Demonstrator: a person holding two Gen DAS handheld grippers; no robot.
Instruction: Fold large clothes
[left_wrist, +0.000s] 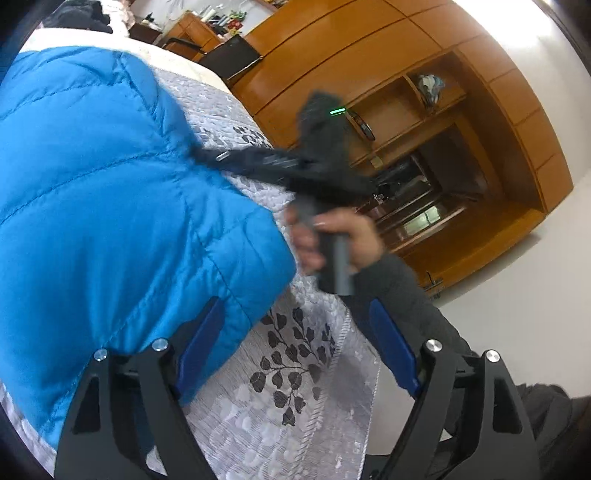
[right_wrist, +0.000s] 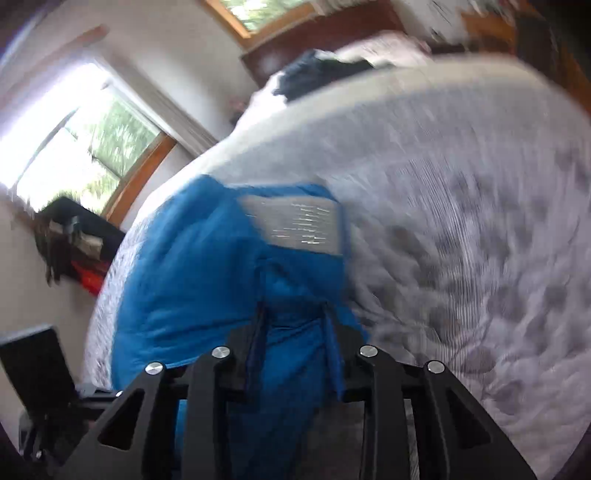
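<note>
A puffy blue quilted jacket (left_wrist: 110, 192) lies on a bed with a white and grey leaf-patterned cover (left_wrist: 295, 369). My left gripper (left_wrist: 295, 325) is open at the jacket's near edge, its left blue pad against the fabric and its right pad over the cover. In the same view a hand holds my right gripper (left_wrist: 229, 158), blurred, with its tip at the jacket's right edge. In the right wrist view my right gripper (right_wrist: 295, 314) is shut on a bunched fold of the blue jacket (right_wrist: 207, 266). A silvery lining patch (right_wrist: 299, 225) shows on the jacket. That view is motion-blurred.
A large wooden wardrobe with open shelves (left_wrist: 406, 110) stands past the bed's edge, with white floor (left_wrist: 517, 295) beside it. Dark clothes (right_wrist: 317, 70) lie at the bed's far end. Windows (right_wrist: 81, 136) and a cluttered dark stand (right_wrist: 77, 240) are at the left.
</note>
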